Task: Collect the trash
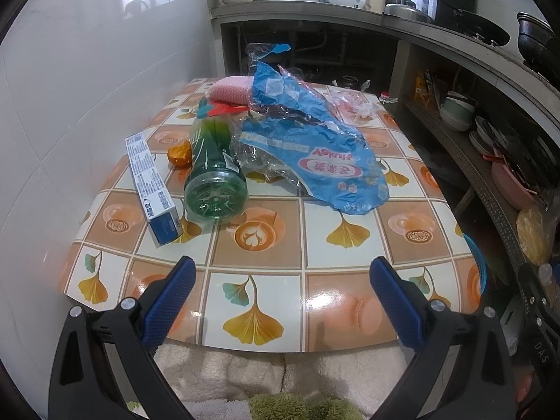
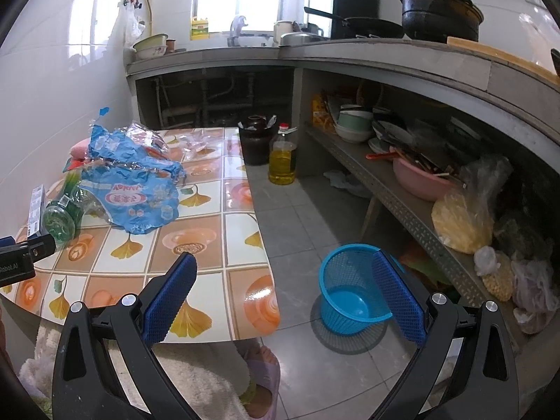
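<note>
Glossy oilcloth, orange and cream squares printed with ginkgo leaves and coffee cups, covers the table (image 1: 266,245). White tiled wall on its left side. Concrete kitchen counter (image 2: 350,56) runs behind and along the right, pots and a basin on top, bowls and a pink basin on the shelf below. Grey tile floor (image 2: 290,217).

Trash sits in a cluster at the far-left part of the table: green plastic bottle (image 1: 213,171) on its side, base toward the camera; long blue-and-white carton (image 1: 150,189) just beside it, nearer the wall; small orange peel (image 1: 180,154) between them; crumpled blue plastic bag (image 1: 315,154) touching the bottle's other side; pink item (image 1: 229,89) behind.

Blue mesh basket (image 2: 346,287) stands on the floor, off the table's right edge.

Left tool (image 1: 280,280) wide open, empty, over the near table edge. Right tool (image 2: 283,280) wide open, empty, straddling table corner and basket.
</note>
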